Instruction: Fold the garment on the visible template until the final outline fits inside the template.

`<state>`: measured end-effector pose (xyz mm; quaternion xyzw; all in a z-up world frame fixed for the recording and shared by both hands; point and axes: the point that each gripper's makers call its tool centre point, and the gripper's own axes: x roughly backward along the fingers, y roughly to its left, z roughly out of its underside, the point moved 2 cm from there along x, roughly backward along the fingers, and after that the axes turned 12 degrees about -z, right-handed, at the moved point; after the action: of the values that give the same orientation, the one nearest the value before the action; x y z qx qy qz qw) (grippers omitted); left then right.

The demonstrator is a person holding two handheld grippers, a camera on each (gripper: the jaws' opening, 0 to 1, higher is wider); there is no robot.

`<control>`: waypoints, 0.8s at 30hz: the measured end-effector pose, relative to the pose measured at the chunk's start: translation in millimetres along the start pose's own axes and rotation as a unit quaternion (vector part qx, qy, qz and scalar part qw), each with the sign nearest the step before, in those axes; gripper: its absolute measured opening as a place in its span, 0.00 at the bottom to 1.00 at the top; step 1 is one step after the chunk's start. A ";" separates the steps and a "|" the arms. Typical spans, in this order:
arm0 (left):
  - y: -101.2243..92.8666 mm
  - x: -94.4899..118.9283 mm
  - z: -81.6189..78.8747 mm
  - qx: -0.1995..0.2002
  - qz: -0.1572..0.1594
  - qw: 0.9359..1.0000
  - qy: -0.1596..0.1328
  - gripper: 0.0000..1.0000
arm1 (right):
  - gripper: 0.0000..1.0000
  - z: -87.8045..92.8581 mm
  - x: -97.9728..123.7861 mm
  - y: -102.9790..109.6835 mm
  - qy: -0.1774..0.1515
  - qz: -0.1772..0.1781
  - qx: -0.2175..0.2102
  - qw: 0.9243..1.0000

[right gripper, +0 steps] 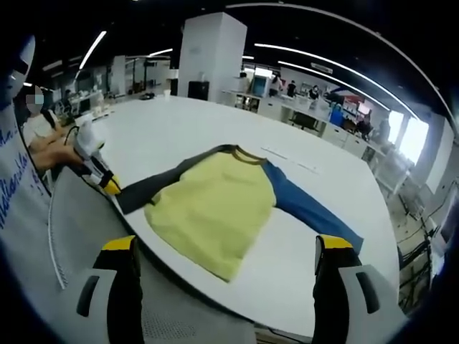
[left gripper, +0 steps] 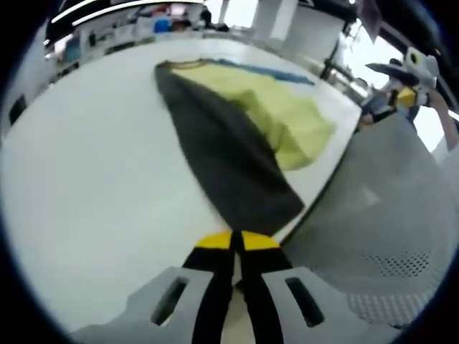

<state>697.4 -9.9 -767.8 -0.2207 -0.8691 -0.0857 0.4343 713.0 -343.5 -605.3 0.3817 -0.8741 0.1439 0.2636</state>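
A yellow shirt (right gripper: 215, 204) with a dark collar lies flat on the white table (right gripper: 172, 129), close to its near edge. Its blue sleeve (right gripper: 308, 208) stretches out to the right. The dark grey sleeve (left gripper: 222, 150) is pulled straight, and my left gripper (left gripper: 237, 240) is shut on its cuff at the table's edge. The same gripper (right gripper: 97, 168) appears at the left of the right gripper view, held by a hand (right gripper: 50, 150), with the dark sleeve (right gripper: 154, 183) running from it. My right gripper (right gripper: 226, 244) hangs open, jaws wide apart, above the shirt's hem with nothing in it.
A grey mesh surface (left gripper: 380, 215) lies past the table's near edge. A person in a white printed top (right gripper: 18, 179) stands at the left. Desks, screens and a white pillar (right gripper: 211, 54) fill the room behind the table.
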 end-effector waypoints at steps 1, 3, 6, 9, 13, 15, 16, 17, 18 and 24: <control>0.2 -0.4 -0.4 0.001 0.000 1.000 0.003 0.00 | 1.00 -0.8 0.8 -2.3 -0.004 0.008 0.000 1.000; 0.1 -0.7 -1.2 -0.004 -0.004 1.000 0.007 0.00 | 1.00 -1.4 2.3 -4.1 -0.007 0.011 0.000 1.000; 4.7 0.5 -2.5 -0.004 -0.020 1.000 0.011 0.00 | 1.00 -1.8 2.8 -4.3 -0.010 0.012 -0.001 1.000; 7.9 4.5 -5.0 0.018 -0.014 1.000 0.016 0.00 | 1.00 -0.8 2.4 -3.1 -0.010 0.012 -0.002 1.000; 17.8 10.8 -10.8 0.012 -0.029 0.999 0.008 0.00 | 1.00 0.5 2.4 -2.0 -0.014 0.013 -0.005 1.000; 22.6 13.9 -14.3 0.017 -0.032 0.999 0.004 0.00 | 1.00 1.3 2.5 -1.1 -0.014 0.012 -0.007 1.000; 23.9 14.7 -15.3 0.018 -0.032 0.999 0.004 0.00 | 1.00 1.7 2.7 -1.3 -0.013 0.013 -0.006 1.000; 26.1 15.8 -17.1 0.016 -0.035 0.999 0.001 0.00 | 1.00 2.1 2.9 -1.5 -0.013 0.013 -0.006 1.000; 28.6 16.5 -18.9 0.015 -0.038 0.999 0.001 0.00 | 1.00 2.5 3.5 -1.9 -0.013 0.014 -0.007 1.000; 45.9 23.2 -30.6 0.001 -0.055 0.998 -0.009 0.00 | 1.00 2.8 6.6 -2.0 -0.010 0.017 -0.006 1.000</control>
<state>728.1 27.6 -732.8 -0.1734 -0.8838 -0.1068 0.4212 709.7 -350.1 -603.7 0.3666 -0.8839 0.1389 0.2550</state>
